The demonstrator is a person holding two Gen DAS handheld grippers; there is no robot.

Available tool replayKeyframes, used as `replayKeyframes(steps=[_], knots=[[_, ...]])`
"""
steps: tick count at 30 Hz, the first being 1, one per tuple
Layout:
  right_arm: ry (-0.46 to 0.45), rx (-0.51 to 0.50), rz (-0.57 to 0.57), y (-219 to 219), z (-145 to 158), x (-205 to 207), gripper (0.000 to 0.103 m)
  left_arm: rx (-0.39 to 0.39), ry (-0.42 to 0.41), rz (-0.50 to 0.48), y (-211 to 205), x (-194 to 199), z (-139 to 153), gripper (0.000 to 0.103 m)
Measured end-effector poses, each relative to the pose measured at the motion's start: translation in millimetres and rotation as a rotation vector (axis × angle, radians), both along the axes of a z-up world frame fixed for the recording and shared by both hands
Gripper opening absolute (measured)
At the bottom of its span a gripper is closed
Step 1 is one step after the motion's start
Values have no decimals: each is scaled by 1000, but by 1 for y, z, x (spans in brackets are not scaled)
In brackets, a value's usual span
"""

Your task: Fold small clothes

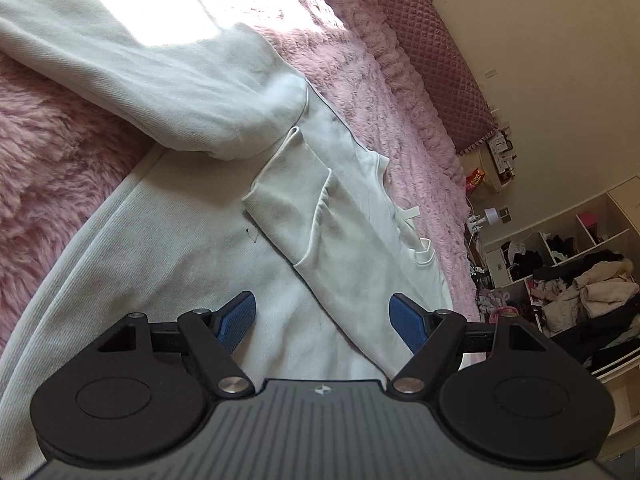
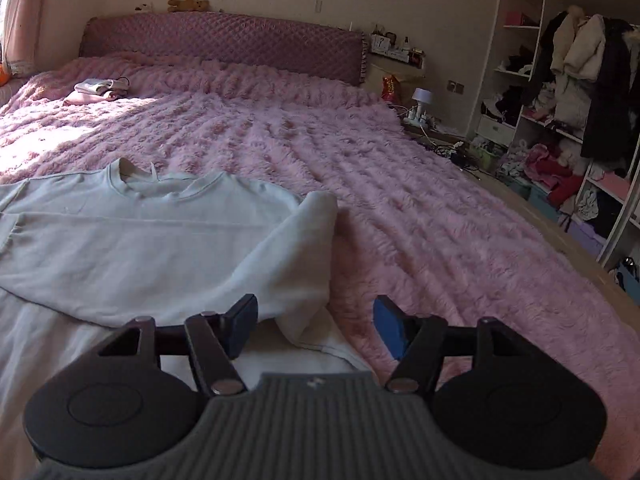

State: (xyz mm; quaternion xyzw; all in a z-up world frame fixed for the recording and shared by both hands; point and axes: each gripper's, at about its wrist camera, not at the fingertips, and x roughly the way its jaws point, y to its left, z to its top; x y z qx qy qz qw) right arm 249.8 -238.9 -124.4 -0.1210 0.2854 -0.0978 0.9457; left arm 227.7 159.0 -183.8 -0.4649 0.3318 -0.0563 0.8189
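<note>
sweatshirt: my white sweatshirt (image 2: 132, 240) lies flat on the pink blanket (image 2: 400, 220), filling the lower left of the right wrist view, neckline (image 2: 156, 178) toward the headboard (image 2: 224, 40).

sleeves: 1 sleeve (image 2: 296, 248) is folded over the body, cuff up near the center of that frame. In the left wrist view the other sleeve (image 1: 168, 80) crosses the upper left and a cuff (image 1: 292, 208) sits mid-frame.

left gripper: my left gripper (image 1: 322, 322) is spread wide and holding nothing, hovering over the body fabric.

right gripper: my right gripper (image 2: 316, 326) is also wide apart and empty, straddling the folded sleeve's lower edge at the bottom center.

risk 1: if I pinch only the top layer, I'd guess the sleeve slides off and the fold comes undone.

risk 2: the blanket is shaggy, so a low grab could snag pile along with the hem.

risk 3: the cloth looks thick and floppy; lifting with just 1 side would probably skew the next fold.

background: messy shelves (image 2: 560, 100) at far right, not in my way.
</note>
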Motion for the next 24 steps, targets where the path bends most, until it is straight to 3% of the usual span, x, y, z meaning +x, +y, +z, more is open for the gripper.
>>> replayKeyframes(steps=[7, 11, 12, 13, 14, 16, 20, 22, 24], knots=[[93, -211, 44, -11, -40, -4, 62, -82, -2, 134, 15, 31, -15, 89], [90, -242, 32, -7, -54, 7, 70, -69, -35, 145, 16, 48, -17, 89], [83, -241, 18, -6, -55, 10, 71, -69, -76, 118, 13, 51, -15, 89], [77, -240, 11, -7, -55, 12, 72, -64, -111, 100, 11, 52, -14, 75], [71, -242, 1, -7, -56, 18, 74, -56, -127, 90, 10, 54, -13, 43], [72, -261, -12, -4, -57, 25, 74, -26, -108, 83, 5, 57, -10, 6], [75, -302, 6, 5, -58, 32, 74, 3, -187, 86, 0, 50, 4, 6], [74, -328, 29, 12, -60, 36, 68, 25, -274, 97, 0, 41, 21, 6], [89, -331, 54, 15, -60, 38, 53, 30, -350, 123, 3, 30, 35, 5]])
